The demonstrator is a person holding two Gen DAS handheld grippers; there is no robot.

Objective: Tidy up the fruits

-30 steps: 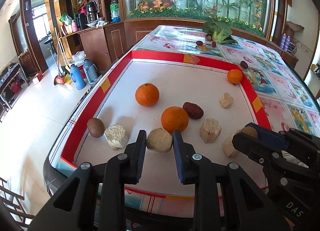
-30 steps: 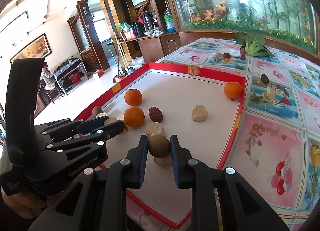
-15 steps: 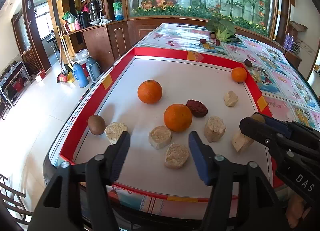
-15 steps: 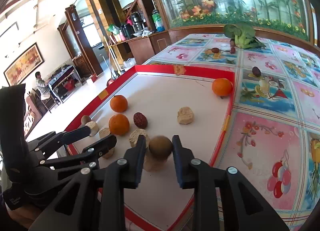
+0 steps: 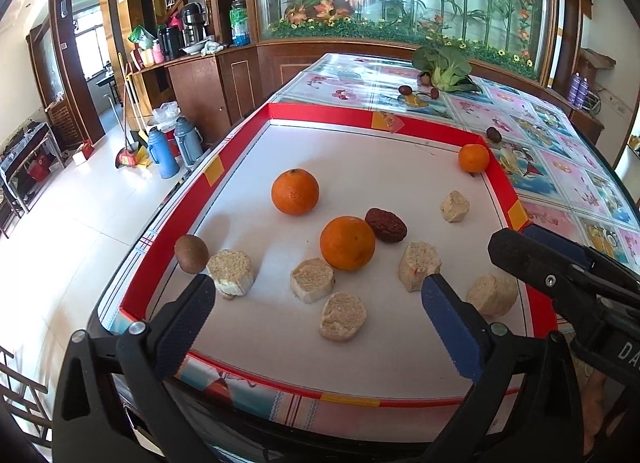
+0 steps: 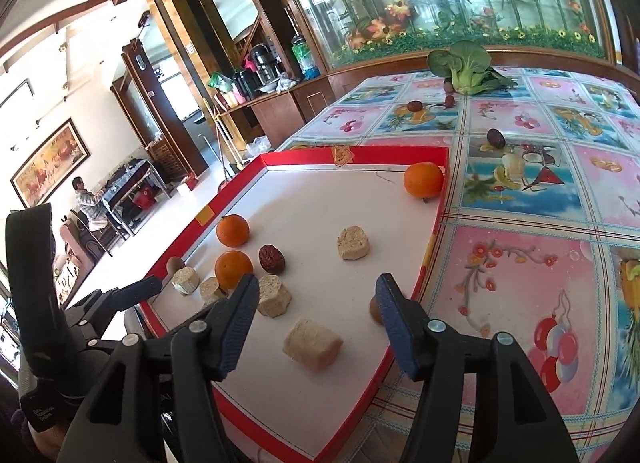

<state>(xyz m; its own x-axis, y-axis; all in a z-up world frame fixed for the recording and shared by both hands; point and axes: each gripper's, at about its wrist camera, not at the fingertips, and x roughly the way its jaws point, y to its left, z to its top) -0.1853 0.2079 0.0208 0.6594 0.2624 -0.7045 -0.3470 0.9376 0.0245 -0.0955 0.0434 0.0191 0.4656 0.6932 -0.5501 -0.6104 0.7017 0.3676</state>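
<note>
Left wrist view shows the left tool (image 5: 316, 295) with its jaws spread wide over the near part of the red-bordered white mat (image 5: 360, 115), where a second ago they were nearly closed around a pale cake; that released cake (image 5: 343, 316) now lies on the mat between the two blue pads, close to another cake (image 5: 312, 279) and the near orange (image 5: 347, 243). A second orange (image 5: 295, 191) sits farther back, a third orange (image 5: 473, 158) in the mat's far right corner, a dark red date (image 5: 385, 224) just right of the near orange, and a brown kiwi (image 5: 191, 254) on the mat's left red border, touching a cake (image 5: 231, 272). In the right wrist view the right tool (image 6: 316, 303) also stands spread apart and holds nothing; a second ago it pinched a brown kiwi, and that second kiwi (image 6: 374, 309) now rests at the mat's right edge, mostly hidden behind the right finger. A cake block (image 6: 313, 343) lies between the right tool's fingers on the mat. The desk (image 6: 540, 247) carries a glossy cloth printed with fruit pictures, with a leafy green vegetable (image 6: 464, 67) and a few dark dates at its far end. On the right tool's body, seen from the left wrist, the letters "DA" can be read; the small print on the left tool's strap is too fine to read.
</note>
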